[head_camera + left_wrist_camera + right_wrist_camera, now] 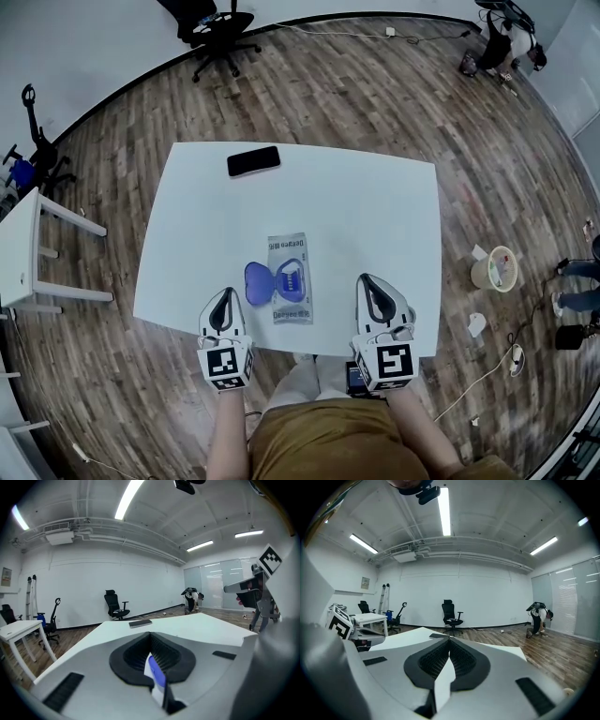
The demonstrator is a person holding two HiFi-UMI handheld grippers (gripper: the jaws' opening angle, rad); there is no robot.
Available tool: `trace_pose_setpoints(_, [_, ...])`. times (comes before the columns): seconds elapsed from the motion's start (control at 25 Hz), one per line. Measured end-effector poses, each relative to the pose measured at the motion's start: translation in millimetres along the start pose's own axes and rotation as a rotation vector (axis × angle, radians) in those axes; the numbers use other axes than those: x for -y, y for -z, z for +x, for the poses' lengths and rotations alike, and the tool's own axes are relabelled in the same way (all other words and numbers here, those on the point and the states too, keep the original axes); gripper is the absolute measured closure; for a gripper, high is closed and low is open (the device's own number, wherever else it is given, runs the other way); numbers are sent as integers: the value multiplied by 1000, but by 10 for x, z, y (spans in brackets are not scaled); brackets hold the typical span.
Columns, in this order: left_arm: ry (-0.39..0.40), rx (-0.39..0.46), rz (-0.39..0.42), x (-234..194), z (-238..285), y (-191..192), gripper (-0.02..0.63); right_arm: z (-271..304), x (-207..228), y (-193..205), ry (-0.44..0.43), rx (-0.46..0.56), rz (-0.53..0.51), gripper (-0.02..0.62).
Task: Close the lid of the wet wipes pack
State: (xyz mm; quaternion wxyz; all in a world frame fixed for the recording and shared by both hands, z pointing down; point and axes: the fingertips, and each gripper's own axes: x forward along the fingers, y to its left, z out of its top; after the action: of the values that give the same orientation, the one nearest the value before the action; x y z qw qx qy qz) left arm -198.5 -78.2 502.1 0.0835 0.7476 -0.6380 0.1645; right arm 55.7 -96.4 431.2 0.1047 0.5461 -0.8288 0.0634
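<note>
**Wet wipes pack** (289, 247), one. A flat, soft, rectangular pouch with a pale glossy wrapper, it is lying lengthwise close to the front edge of the table (375, 202), roughly midway along that edge. It is sitting between the two grippers, nearer the left one.

**Lid** (258, 282), one. A blue, oval, rigid flap, it is lying folded open to the pack's left and flat on the table.

**Left gripper** (225, 292), one. It has a grey moulded shell and black ribbed pads (166, 651) curving around a teardrop hollow. Its jaws are pressing together at the tips and gripping nothing. It is sitting over the front edge with its tips just beside the open lid, on the lid's front-left; contact cannot be made out.

**Right gripper** (364, 279), one. It is built the same, with black ribbed pads (464, 660), and its jaws are likewise meeting at the tips with nothing clamped between them. It is sitting at the front edge toward the front-right corner, to the right of the pack and clearly apart from it.

**Marker cubes**, two, one riding on each gripper.

**Phone** (253, 161), one. A dark, flat slab, it is lying near the far edge toward the far-left corner, well apart from the pack.
</note>
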Motion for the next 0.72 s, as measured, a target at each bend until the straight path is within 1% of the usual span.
trace_pose_setpoints(0.24, [-24,-93,-21,-97,124,371,600,148,-111,206,-50,-50,4,585])
trace_pose_setpoints(0.4, [-24,-172,-45,-107,187,656,598,220,-162,308,-76,-75,8,586])
trace_pose_setpoints(0.56, [-37,-249,-90,-118,237,951,600,258,-161,389,-89,-90,10,585])
trace_pose_setpoints(0.72, [-45,-315,-137,-140,297,1131,600,271,-151,440,-90,-104,13,586])
